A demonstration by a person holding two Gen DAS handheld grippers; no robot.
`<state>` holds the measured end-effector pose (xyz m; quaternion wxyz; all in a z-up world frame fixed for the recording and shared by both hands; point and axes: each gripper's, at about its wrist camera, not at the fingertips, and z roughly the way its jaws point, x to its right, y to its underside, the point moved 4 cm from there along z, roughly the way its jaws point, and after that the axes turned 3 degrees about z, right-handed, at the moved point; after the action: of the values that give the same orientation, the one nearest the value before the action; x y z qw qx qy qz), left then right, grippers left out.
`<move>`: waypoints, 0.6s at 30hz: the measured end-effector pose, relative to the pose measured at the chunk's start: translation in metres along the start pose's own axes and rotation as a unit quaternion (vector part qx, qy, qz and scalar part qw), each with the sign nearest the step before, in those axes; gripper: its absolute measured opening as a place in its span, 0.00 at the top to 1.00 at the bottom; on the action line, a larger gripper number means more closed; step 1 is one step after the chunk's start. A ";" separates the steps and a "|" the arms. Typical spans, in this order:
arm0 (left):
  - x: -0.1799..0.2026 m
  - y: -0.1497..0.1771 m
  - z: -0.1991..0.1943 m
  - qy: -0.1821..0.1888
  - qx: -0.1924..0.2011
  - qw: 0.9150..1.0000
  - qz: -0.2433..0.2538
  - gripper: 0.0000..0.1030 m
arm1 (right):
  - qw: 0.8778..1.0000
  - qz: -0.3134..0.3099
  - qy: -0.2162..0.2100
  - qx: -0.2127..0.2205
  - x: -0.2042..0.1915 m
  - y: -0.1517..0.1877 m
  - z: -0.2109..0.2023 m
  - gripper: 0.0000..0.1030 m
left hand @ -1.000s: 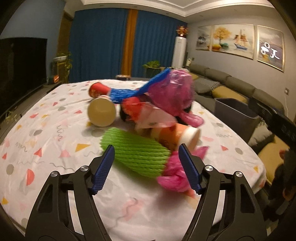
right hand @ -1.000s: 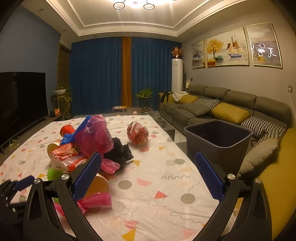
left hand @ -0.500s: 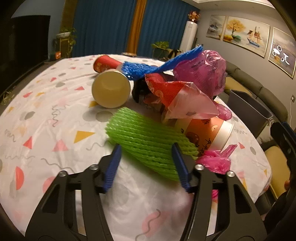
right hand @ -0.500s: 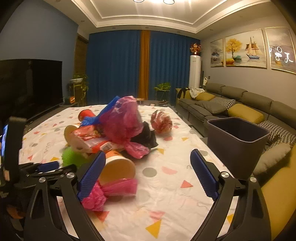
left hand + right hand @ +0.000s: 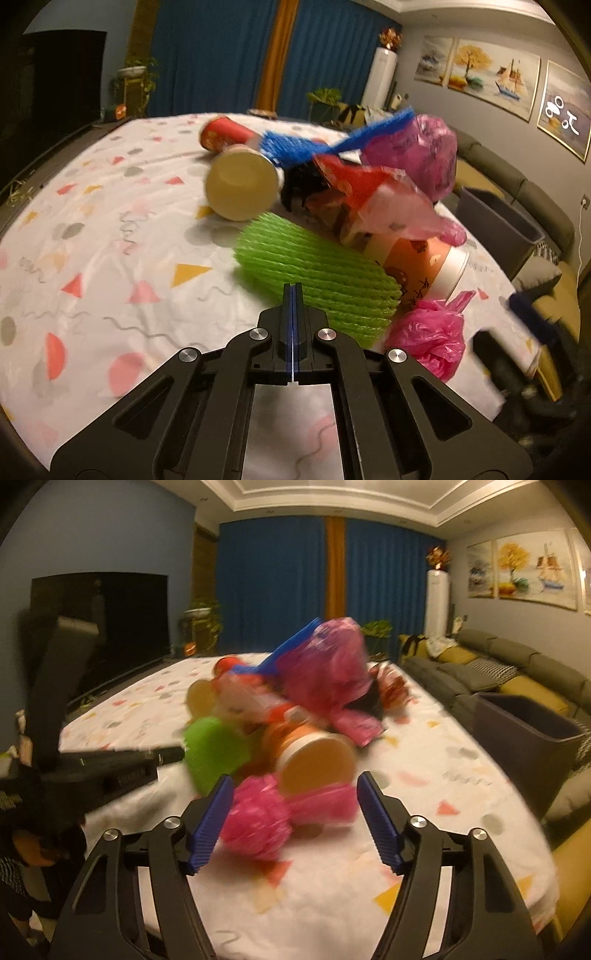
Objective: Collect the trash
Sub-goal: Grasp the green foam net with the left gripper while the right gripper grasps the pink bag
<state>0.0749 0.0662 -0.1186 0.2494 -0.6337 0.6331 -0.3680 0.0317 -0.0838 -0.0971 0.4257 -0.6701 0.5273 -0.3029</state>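
The tabletop (image 5: 92, 229) has much free cloth toward its left edge; the trash heap lies near its right edge, beside the grey bin (image 5: 532, 738). The green foam net (image 5: 317, 273) touches the clenched left gripper (image 5: 293, 291). The right gripper (image 5: 295, 805), just closing, stands released around the pink bag (image 5: 266, 819). The print on the orange cup (image 5: 424, 266) is unreadable.
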 end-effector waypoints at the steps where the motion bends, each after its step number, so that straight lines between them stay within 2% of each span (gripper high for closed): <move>1: -0.002 -0.001 -0.006 -0.005 0.007 1.000 0.001 1.00 | 1.000 -0.001 -0.006 -0.003 -0.003 0.003 0.001 0.35; 5: -0.016 -0.005 -0.014 -0.011 0.019 1.000 -0.016 1.00 | 1.000 -0.007 -0.019 -0.018 -0.012 0.011 0.011 0.36; 7: -0.022 -0.005 -0.015 -0.025 0.022 0.999 -0.021 1.00 | 0.999 -0.008 -0.020 -0.025 -0.013 0.012 0.016 0.37; 9: -0.025 -0.004 -0.015 -0.034 0.022 0.999 -0.019 1.00 | 0.999 -0.005 -0.022 -0.031 -0.013 0.011 0.022 0.43; 10: -0.026 -0.004 -0.015 -0.038 0.023 0.999 -0.018 0.95 | 0.999 -0.002 -0.024 -0.037 -0.013 0.012 0.025 0.44; 12: -0.027 -0.005 -0.015 -0.041 0.023 0.999 -0.019 0.88 | 0.999 0.003 -0.029 -0.045 -0.013 0.014 0.028 0.54; 14: -0.026 -0.003 -0.016 -0.040 0.023 0.999 -0.018 0.78 | 0.998 0.008 -0.035 -0.054 -0.013 0.017 0.031 0.56; 16: -0.022 -0.003 -0.016 -0.042 0.028 0.999 -0.013 0.58 | 0.998 0.004 -0.032 -0.052 -0.013 0.018 0.032 0.63; 18: -0.017 -0.003 -0.018 -0.042 0.035 0.998 -0.008 0.45 | 0.998 0.003 -0.033 -0.049 -0.010 0.018 0.032 0.70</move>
<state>0.0638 0.0858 -0.1082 0.2948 -0.6449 0.6035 -0.3648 0.0481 -0.0674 -0.1271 0.4097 -0.6984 0.5293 -0.2533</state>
